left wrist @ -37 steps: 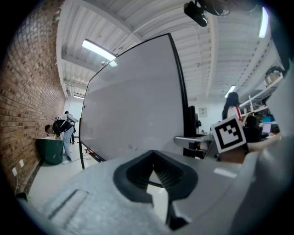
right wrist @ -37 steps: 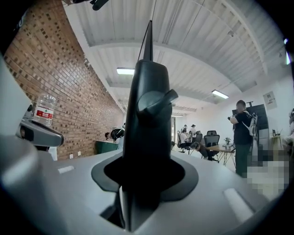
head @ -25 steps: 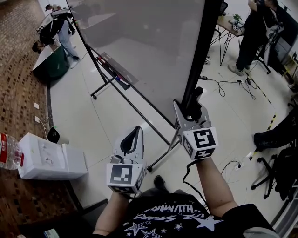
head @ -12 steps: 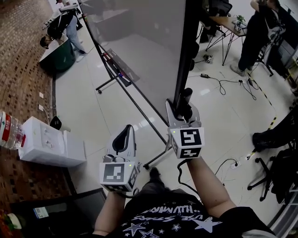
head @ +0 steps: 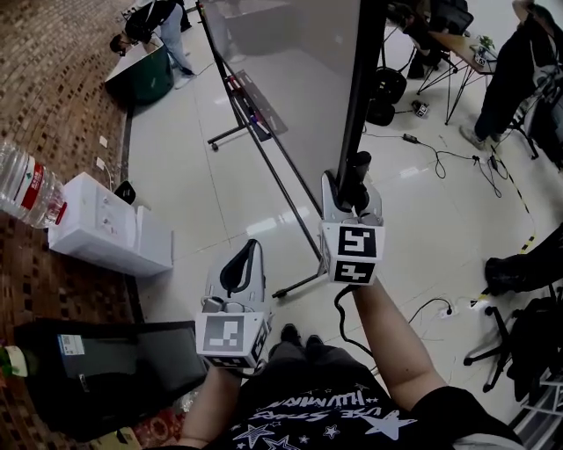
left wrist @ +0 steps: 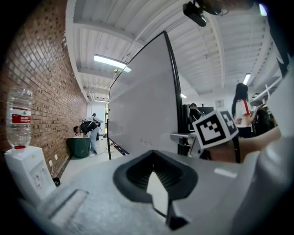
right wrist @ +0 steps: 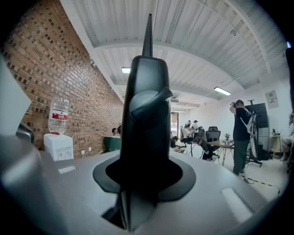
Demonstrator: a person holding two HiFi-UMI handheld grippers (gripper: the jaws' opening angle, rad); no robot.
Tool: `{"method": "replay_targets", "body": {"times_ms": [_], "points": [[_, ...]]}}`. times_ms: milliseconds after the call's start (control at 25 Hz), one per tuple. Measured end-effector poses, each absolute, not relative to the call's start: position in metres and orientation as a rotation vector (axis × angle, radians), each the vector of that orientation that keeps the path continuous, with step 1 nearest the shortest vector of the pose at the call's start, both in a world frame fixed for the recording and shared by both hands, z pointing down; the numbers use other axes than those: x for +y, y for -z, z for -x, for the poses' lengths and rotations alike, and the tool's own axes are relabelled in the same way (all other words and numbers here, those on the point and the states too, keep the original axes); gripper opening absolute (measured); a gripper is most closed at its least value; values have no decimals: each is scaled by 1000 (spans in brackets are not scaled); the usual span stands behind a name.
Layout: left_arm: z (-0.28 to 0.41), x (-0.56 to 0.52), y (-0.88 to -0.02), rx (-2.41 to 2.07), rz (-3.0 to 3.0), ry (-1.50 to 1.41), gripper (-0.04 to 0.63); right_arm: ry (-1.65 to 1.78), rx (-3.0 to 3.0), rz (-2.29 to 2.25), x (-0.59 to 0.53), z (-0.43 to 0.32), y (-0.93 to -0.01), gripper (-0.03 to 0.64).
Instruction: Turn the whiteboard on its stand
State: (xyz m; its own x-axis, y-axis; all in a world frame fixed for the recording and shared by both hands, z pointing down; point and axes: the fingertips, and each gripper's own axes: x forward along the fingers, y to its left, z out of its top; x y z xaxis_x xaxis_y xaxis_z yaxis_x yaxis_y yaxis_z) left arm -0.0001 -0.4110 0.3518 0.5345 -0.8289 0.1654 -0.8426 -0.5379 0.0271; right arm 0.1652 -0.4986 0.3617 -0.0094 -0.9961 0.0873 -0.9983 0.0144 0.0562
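The whiteboard (head: 290,79) stands on a black wheeled stand, its pen tray (head: 251,101) on the face turned to me. My right gripper (head: 354,180) is shut on the board's near black frame upright (head: 362,88). In the right gripper view that upright (right wrist: 146,114) rises between the jaws. My left gripper (head: 244,268) hangs lower left of it, apart from the board, shut with nothing in it. The left gripper view shows the board's face (left wrist: 142,110) ahead and the left gripper's pads (left wrist: 156,176) meeting at their tips.
A stand foot (head: 290,286) reaches toward my feet. At the left stand a white water dispenser (head: 106,233) with its bottle (head: 26,189) and a black bag (head: 97,369). A person (head: 154,18) bends over a green bin (head: 141,75). Cables (head: 440,154) cross the floor at right.
The board's near edge has swung with my right gripper still on the frame, and its face now looks narrower. The left gripper has moved along, empty. Dispenser and bag have come further into view.
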Motion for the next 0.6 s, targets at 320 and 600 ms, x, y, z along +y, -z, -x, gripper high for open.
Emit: {"method": "replay_targets", "body": {"times_ms": [320, 600], "points": [[29, -387, -352, -1510, -2651, -174, 6, -59, -2313, -2048, -457, -88, -354, 146], [60, -357, -353, -1504, -2630, -176, 6, -44, -2340, -2034, -433, -47, -352, 143]]}}
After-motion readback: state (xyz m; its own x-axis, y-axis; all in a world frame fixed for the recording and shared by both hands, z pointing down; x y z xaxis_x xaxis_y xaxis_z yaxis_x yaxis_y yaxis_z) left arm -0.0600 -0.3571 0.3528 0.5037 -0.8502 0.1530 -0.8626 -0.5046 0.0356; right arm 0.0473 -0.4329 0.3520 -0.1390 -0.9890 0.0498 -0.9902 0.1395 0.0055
